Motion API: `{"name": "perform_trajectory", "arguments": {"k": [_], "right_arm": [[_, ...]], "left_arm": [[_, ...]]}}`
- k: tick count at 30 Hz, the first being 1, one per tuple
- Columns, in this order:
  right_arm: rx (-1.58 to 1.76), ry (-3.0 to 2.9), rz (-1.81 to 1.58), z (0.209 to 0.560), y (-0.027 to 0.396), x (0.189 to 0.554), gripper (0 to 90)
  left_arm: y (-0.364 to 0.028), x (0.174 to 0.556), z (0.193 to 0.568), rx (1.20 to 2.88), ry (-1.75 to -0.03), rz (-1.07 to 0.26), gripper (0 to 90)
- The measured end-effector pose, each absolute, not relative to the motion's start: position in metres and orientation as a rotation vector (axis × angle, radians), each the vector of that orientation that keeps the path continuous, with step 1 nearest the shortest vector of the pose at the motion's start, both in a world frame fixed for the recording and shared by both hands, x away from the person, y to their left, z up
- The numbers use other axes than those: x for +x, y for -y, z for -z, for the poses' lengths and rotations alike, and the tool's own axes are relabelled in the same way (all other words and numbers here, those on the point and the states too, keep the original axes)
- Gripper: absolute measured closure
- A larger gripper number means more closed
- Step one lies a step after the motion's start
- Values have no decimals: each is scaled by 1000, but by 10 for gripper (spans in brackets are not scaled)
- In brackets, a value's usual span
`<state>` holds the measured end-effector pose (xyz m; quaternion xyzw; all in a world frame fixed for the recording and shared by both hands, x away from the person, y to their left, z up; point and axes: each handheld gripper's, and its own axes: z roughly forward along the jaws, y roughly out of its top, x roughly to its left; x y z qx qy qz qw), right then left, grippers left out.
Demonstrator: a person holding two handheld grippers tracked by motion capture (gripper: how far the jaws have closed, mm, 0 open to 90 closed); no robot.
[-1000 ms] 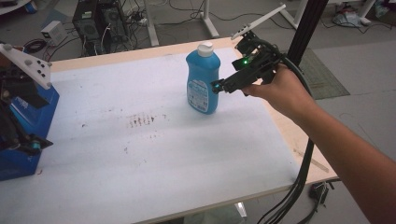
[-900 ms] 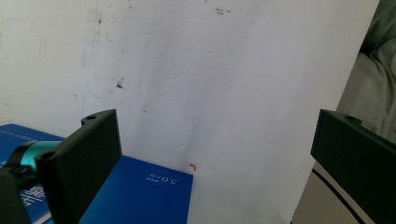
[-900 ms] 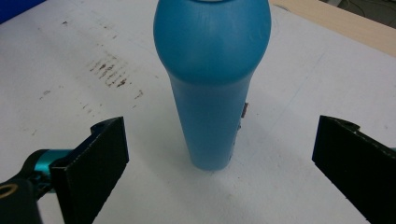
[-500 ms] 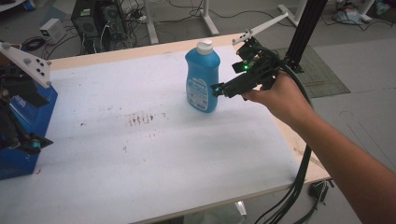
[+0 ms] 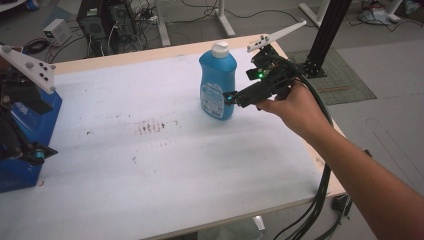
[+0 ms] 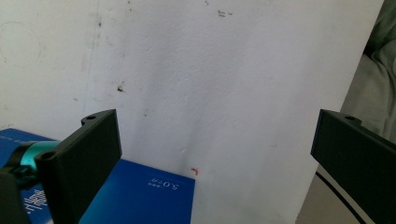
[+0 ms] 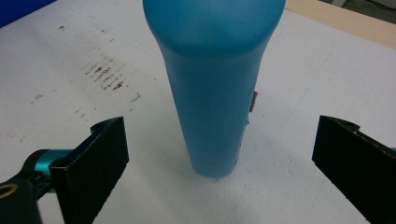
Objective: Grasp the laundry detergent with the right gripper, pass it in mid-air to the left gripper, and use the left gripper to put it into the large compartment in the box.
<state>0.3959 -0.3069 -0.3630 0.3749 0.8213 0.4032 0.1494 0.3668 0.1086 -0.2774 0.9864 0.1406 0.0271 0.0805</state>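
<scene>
Standing upright on the far half of the white tabletop (image 5: pixel 165 165): one blue bottle (image 5: pixel 218 85), white cap uppermost, label facing the near edge; long axis vertical.

Right claw (image 5: pixel 231 97): held in a person's hand (image 5: pixel 292 107) reaching in from the right edge. Jaws apart and empty. Tips level with the bottle's lower body, at its right side; touching or just short cannot be told from the high view. In the right gripper view the blue bottle (image 7: pixel 212 84) rises dead centre between the two black jaws, with open tabletop showing on both sides, so neither jaw presses it yet.

Key relation: bottle lies straight ahead of the right claw, along its pointing line, its upright axis crossing the line on which the jaws close. Judged next step: a short advance, then closing on the body. Risk: an off-centre jaw could nudge the bottle over.

Left claw (image 6: pixel 215 163): jaws wide apart, empty, parked over a blue box (image 5: pixel 22 145) at the tabletop's left edge, well apart from the bottle. Right hand is plainly the nearer.

Other items: dark scuff marks (image 5: pixel 150 127) mid-tabletop.
</scene>
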Motion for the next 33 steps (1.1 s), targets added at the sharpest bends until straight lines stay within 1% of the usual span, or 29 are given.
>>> {"name": "perform_trajectory", "arguments": {"k": [33], "right_arm": [[1087,-2272,-1260,393,287,420,31]], "left_arm": [[-108,367,279,2954,-417,-82,17]]}}
